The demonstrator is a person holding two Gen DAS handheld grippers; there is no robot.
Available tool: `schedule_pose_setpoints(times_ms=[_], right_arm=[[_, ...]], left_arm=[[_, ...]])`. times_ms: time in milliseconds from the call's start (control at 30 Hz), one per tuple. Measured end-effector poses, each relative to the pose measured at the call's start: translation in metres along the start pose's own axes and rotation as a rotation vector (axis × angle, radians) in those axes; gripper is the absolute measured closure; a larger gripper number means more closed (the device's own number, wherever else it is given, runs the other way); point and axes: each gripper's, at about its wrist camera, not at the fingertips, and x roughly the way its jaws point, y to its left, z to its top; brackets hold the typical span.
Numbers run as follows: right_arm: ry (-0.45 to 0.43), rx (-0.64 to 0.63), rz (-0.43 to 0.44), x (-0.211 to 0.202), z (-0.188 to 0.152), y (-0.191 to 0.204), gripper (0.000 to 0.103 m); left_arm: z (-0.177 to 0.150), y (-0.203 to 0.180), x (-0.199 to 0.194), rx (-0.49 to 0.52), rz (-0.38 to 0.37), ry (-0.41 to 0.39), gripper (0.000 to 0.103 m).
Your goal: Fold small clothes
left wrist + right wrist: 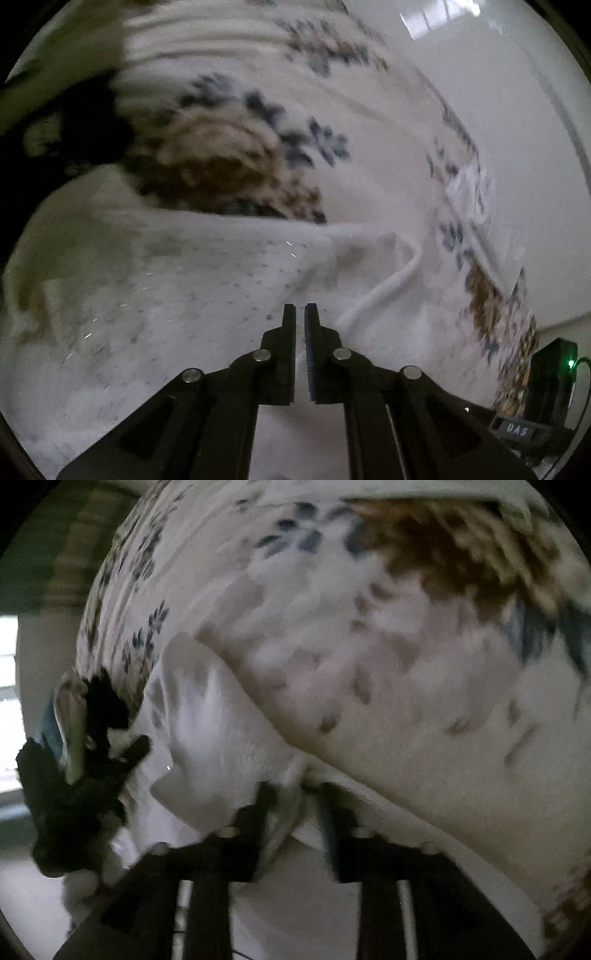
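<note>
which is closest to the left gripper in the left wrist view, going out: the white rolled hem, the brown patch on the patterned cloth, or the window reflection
From the left gripper:
1. white rolled hem, just ahead, right of the fingertips
2. brown patch on the patterned cloth, farther ahead, left of centre
3. window reflection, farthest, top right on the shiny white surface
</note>
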Motion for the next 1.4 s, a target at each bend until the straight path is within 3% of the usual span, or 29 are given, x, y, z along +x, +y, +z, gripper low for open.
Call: schedule_pose_setpoints(times_ms=[100, 133, 167, 233, 333, 500, 600, 700, 833, 933, 1000, 1100, 1167, 1200, 1300, 1400], right_arm=[[-0.043, -0.148, -0.141, -0.015, -0.006, 0.026, 0.026], [-0.063, -0.209, -0.194, -0.019, -0.009, 0.037, 0.022], [-0.080, -0.279, -0.251, -0.021, -0.014, 0.051, 0.012], [-0.103, -0.376, -0.309, -0.021, -0.022, 0.071, 0.003], [-0.142, -0.478, -0.396, -0.016, -0.033, 0.100, 0.000], [-0.140, -0.563, -0.390, -0.009, -0.063, 0.139, 0.000], [-0.095, -0.631, -0.365, 0.002, -0.092, 0.156, 0.000], [-0.044, -0.713, -0.375, 0.015, -0.127, 0.168, 0.000], [0.058, -0.747, -0.389, 0.035, -0.167, 0.175, 0.000], [0.113, -0.735, -0.400, 0.048, -0.192, 0.179, 0.000], [0.127, -0.739, -0.411, 0.057, -0.204, 0.183, 0.000], [0.139, -0.762, -0.438, 0.070, -0.220, 0.189, 0.000], [0.143, -0.790, -0.462, 0.080, -0.231, 0.194, 0.000], [0.144, -0.809, -0.475, 0.085, -0.237, 0.197, 0.000], [0.141, -0.837, -0.492, 0.092, -0.247, 0.202, 0.000], [0.124, -0.854, -0.505, 0.094, -0.254, 0.206, 0.000]], left_arm=[[-0.014, 0.012, -0.037, -0.061, 0.019, -0.111, 0.093], [-0.018, 0.015, -0.047, -0.074, 0.044, -0.137, 0.072], [-0.024, 0.019, -0.057, -0.091, 0.065, -0.163, 0.042], [-0.042, 0.030, -0.079, -0.133, 0.106, -0.221, 0.012], [-0.070, 0.048, -0.104, -0.203, 0.189, -0.256, 0.000], [-0.138, 0.090, -0.145, -0.394, 0.282, -0.263, 0.000], [-0.212, 0.120, -0.182, -0.574, 0.315, -0.290, 0.000], [-0.309, 0.157, -0.224, -0.807, 0.359, -0.293, 0.000], [-0.467, 0.215, -0.271, -1.217, 0.418, -0.287, 0.001], [-0.581, 0.255, -0.286, -1.550, 0.361, -0.332, 0.002], [-0.632, 0.272, -0.287, -1.684, 0.356, -0.392, 0.003], [-0.669, 0.301, -0.276, -1.766, 0.288, -0.436, 0.014], [-0.666, 0.312, -0.270, -1.736, 0.279, -0.410, 0.090], [-0.661, 0.314, -0.273, -1.698, 0.279, -0.419, 0.097], [-0.639, 0.301, -0.313, -1.554, 0.399, -0.525, 0.097], [-0.648, 0.309, -0.355, -1.522, 0.469, -0.639, 0.097]])
